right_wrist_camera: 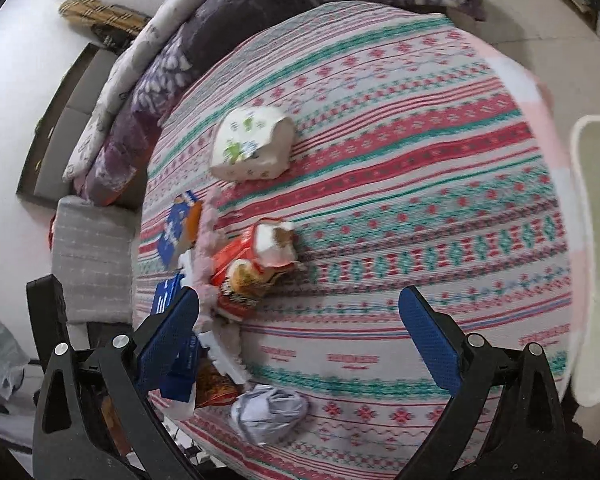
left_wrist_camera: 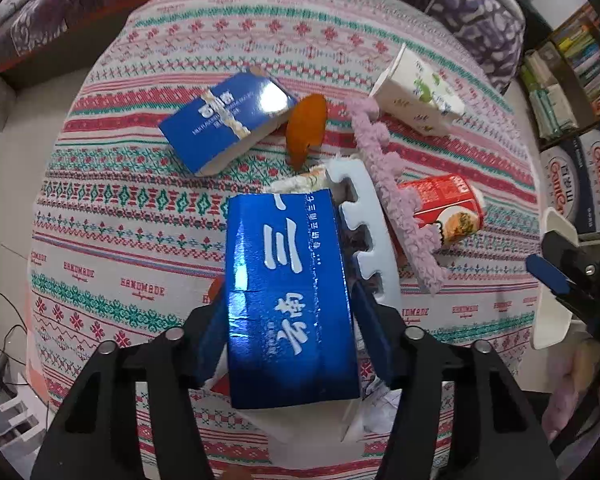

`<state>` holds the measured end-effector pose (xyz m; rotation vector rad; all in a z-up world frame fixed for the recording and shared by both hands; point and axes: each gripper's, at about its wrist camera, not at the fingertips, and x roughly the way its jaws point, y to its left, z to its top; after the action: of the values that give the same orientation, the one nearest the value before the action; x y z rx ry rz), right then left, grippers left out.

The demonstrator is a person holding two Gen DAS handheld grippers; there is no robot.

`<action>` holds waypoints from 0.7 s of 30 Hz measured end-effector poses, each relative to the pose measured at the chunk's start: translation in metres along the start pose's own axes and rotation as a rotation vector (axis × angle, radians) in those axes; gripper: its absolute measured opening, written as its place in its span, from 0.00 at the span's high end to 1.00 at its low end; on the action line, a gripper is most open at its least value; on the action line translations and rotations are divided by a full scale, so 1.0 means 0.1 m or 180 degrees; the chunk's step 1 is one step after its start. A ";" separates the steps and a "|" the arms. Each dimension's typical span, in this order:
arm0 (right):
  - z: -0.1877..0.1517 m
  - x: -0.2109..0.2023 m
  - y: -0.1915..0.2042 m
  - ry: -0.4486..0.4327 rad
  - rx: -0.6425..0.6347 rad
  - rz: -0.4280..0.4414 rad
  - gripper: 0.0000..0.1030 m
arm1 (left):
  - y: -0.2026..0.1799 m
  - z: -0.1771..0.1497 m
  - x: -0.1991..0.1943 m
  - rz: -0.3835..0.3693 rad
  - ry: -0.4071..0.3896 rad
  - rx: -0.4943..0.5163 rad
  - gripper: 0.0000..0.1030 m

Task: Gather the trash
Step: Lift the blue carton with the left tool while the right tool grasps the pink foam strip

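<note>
Left wrist view: left gripper (left_wrist_camera: 292,320) pointed steeply down over patterned tablecloth (left_wrist_camera: 140,220), jaws half-closed around blue glossy carton (left_wrist_camera: 288,300); both blue pads flush against carton's long sides, so read as gripped (carton's far end hiding whatever lies beneath it). Just beyond carton: white foam comb-shaped piece (left_wrist_camera: 364,228), fuzzy pink strip (left_wrist_camera: 396,200), red instant-noodle cup (left_wrist_camera: 448,208) on its side, orange peel (left_wrist_camera: 306,128), second blue carton (left_wrist_camera: 228,120), crumpled white paper cup (left_wrist_camera: 416,96). Right wrist view: right gripper (right_wrist_camera: 300,340) with jaws spread wide, nothing between them, hanging over bare cloth just right of the trash cluster; crumpled paper ball (right_wrist_camera: 268,412) near table edge below it; pale bin wall (right_wrist_camera: 596,240) at right frame edge, off the table. Judged step: first pickup of trash, bin transfer not yet made. Risks: glossy carton skin likely slippery, thin walls may buckle under pad pressure and let it slide out on lifting; foam piece touching carton's right side could be dragged or flipped along; pink strip draped over noodle cup may snag and roll cup toward table edge; right gripper close to left one, collision possible on a crossing path to bin.
</note>
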<state>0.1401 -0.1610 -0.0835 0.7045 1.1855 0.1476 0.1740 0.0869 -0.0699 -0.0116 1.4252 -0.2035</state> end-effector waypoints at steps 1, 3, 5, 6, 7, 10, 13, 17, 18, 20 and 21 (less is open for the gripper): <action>0.00 0.01 0.04 -0.0003 -0.0058 0.0012 0.07 | 0.03 -0.01 -0.06 -0.0050 -0.0043 -0.0019 0.46; 0.00 0.04 0.13 -0.0010 -0.0149 0.0033 0.07 | 0.10 -0.04 -0.21 -0.0126 -0.0180 -0.0057 0.46; -0.02 0.07 0.18 -0.0012 -0.0211 0.0053 0.07 | 0.17 -0.07 -0.40 -0.0190 -0.0337 -0.0101 0.46; -0.02 0.09 0.22 -0.0011 -0.0244 0.0073 0.07 | 0.18 -0.09 -0.43 -0.0215 -0.0388 -0.0120 0.46; -0.03 0.11 0.26 -0.0014 -0.0286 0.0093 0.07 | 0.22 -0.09 -0.50 -0.0255 -0.0442 -0.0142 0.46; -0.06 0.16 0.42 -0.0021 -0.0443 0.0122 0.07 | 0.32 -0.09 -0.73 -0.0329 -0.0648 -0.0247 0.46; -0.10 0.24 0.60 -0.0031 -0.0643 0.0113 0.07 | 0.40 -0.05 -0.82 -0.0331 -0.0790 -0.0364 0.46; -0.18 0.38 0.78 0.0022 -0.0880 0.0028 0.09 | 0.56 -0.03 -0.83 -0.0311 -0.0803 -0.0502 0.45; -0.19 0.42 0.81 0.0052 -0.0909 0.0026 0.11 | 0.58 -0.03 -0.82 -0.0301 -0.0796 -0.0518 0.45; -0.22 0.50 0.85 0.0095 -0.0930 0.0027 0.15 | 0.61 -0.03 -0.79 -0.0283 -0.0784 -0.0524 0.45; -0.21 0.54 0.86 0.0120 -0.0924 0.0031 0.18 | 0.63 -0.04 -0.78 -0.0275 -0.0779 -0.0527 0.45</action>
<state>0.1647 -0.0600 -0.0814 0.4537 1.1671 0.3351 0.1683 0.1612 -0.0022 -0.2273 1.1947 -0.1492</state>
